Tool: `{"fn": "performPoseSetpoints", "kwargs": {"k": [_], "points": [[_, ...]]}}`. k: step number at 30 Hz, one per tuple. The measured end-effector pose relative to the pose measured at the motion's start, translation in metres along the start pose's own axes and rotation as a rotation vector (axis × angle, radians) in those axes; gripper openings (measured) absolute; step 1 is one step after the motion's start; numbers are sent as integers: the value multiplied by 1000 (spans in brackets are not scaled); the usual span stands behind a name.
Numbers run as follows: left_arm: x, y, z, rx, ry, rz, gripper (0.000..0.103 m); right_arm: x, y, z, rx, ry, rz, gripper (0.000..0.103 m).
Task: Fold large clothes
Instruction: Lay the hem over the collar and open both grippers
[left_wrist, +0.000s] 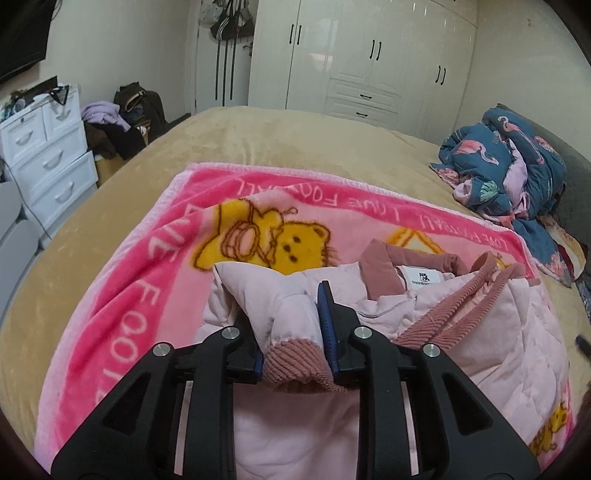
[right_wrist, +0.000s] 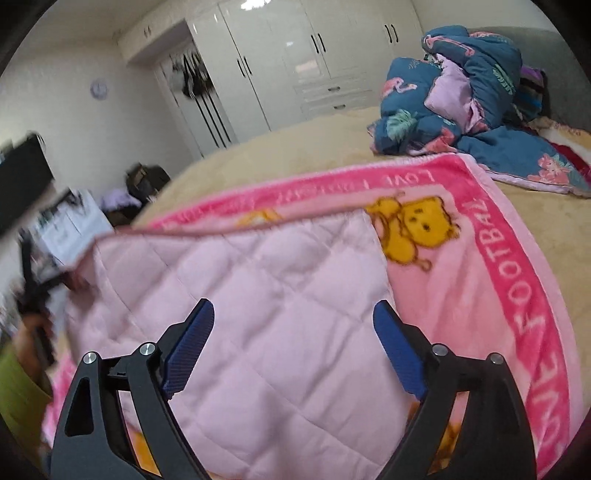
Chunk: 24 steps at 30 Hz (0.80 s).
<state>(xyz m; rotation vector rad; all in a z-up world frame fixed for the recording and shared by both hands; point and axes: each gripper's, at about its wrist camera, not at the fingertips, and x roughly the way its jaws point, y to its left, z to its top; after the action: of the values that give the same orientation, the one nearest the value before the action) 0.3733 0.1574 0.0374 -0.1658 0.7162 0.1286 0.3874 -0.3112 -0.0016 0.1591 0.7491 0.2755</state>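
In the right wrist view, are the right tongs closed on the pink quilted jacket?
No. The right tongs stand wide open above the pink quilted jacket, with fabric visible between the spread blue pads.

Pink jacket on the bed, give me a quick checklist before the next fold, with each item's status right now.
1. Left claw gripping the sleeve cuff: ok, cuff sits between the pads.
2. Right claw free: ok, open above the jacket, holding nothing.
3. Jacket lying on the blanket: ok.
4. Collar in view: ok, label showing.
5. Jacket body flat: cannot tell, right view is blurred.
6. Quilt pile clear of the jacket: ok, lies apart near the headboard.
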Motion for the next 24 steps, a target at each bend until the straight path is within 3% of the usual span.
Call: {"fn": "performPoseSetpoints", "kwargs": {"k": [5, 10, 12, 13, 14, 15, 17, 20, 24], "points": [[-5, 2, 2, -14, 1, -25, 21, 11, 7, -25, -57, 13, -71, 92], [-10, 4, 6, -44, 11, -69, 29, 8, 3, -31, -38, 3, -59, 94], [-13, 9, 7, -89, 20, -130, 50, 5, 2, -30, -36, 2, -62, 94], [-16, 11, 8, -113, 13, -159, 78, 3, 1, -29, -35, 0, -61, 94], [-23, 11, 9, -119, -16, -129, 94, 2, 1, -28, -33, 1, -57, 94], [-32, 10, 10, -104, -54, -87, 94, 0, 0, -28, -30, 0, -57, 94], [-46, 8, 13, -80, -86, -99, 94, -4, -1, -28, -30, -4, -59, 94], [-61, 11, 6, -56, -96, -112, 94, -12, -5, -32, -27, -15, -67, 96], [-65, 19, -27, 13, -69, -47, 94, -20, -12, -43, -29, -26, -83, 98]]}}
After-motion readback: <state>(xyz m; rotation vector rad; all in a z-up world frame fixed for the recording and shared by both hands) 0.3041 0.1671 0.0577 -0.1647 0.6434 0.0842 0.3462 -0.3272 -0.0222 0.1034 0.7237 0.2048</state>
